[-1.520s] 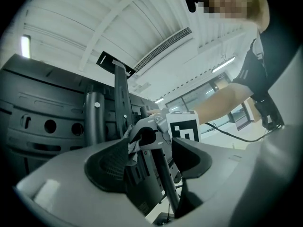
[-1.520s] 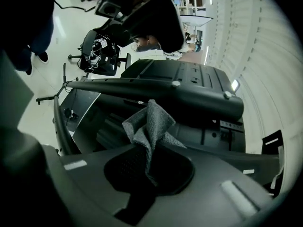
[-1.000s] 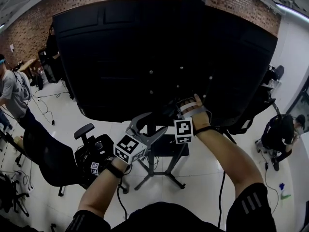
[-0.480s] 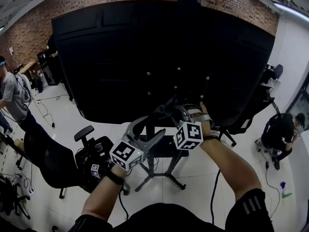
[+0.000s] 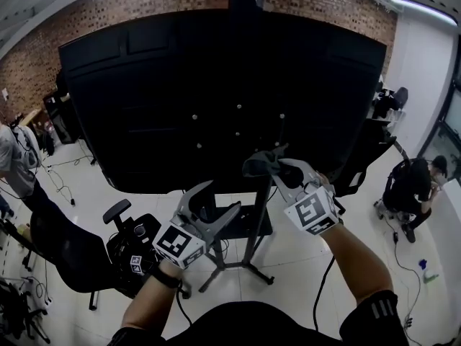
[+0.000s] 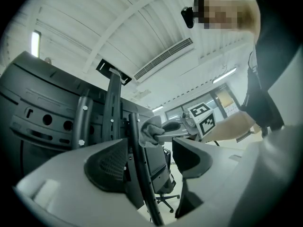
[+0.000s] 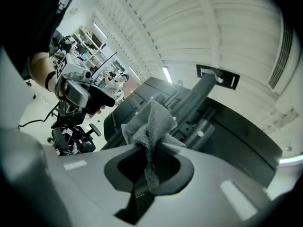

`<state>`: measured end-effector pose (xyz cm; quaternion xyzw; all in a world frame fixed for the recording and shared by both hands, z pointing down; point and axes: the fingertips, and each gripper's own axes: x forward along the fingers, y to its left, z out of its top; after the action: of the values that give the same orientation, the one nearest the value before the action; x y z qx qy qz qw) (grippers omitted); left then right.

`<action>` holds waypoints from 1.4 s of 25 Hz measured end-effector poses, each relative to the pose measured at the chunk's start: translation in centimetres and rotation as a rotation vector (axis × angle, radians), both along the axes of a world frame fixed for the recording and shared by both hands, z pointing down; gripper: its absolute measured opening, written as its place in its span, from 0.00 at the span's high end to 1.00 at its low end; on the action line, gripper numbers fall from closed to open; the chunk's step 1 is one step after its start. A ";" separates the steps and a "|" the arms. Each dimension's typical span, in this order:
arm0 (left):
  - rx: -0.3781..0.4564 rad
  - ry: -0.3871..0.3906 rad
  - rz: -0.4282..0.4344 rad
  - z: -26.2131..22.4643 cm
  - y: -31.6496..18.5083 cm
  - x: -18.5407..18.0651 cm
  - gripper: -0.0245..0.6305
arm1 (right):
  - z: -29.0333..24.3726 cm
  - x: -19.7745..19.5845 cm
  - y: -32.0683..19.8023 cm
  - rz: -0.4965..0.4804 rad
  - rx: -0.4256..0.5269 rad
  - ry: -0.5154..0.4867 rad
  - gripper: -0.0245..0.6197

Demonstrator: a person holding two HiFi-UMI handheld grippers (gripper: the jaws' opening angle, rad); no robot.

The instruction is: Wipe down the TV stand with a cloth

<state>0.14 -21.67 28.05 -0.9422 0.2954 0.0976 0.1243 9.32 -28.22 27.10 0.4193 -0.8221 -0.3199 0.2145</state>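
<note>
Right gripper (image 5: 277, 168) pinches 1 grey cloth (image 7: 150, 126) (1 black TV (image 5: 180, 85) behind); left gripper (image 5: 214, 198) w/ jaws spread apart.

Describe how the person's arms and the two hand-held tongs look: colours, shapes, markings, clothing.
The left tongs and right tongs are light grey plastic with curved jaws and dark textured pads. Each carries a white cube with black square markers. The person wears a black short-sleeved top, white stripes on the right sleeve, and a dark wristband on the left.
</note>
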 end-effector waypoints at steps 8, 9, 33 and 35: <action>0.021 -0.040 0.044 -1.2 0.7 3.7 0.48 | -3.0 7.8 -4.8 0.142 0.020 0.022 0.91; 0.023 -0.042 0.044 -1.3 0.7 4.0 0.48 | -3.4 8.5 -5.5 0.156 0.023 0.031 0.91; -0.014 -0.080 0.035 0.8 -1.8 12.0 0.48 | -2.3 16.6 -13.9 0.250 0.121 0.308 0.91; -0.016 -0.081 0.043 0.9 -1.9 12.9 0.48 | -2.2 18.0 -13.9 0.267 0.123 0.323 0.91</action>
<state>13.09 -23.60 28.97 -0.9524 0.2707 0.0598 0.1264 27.31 -42.16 24.93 0.4803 -0.6931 -0.4012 0.3578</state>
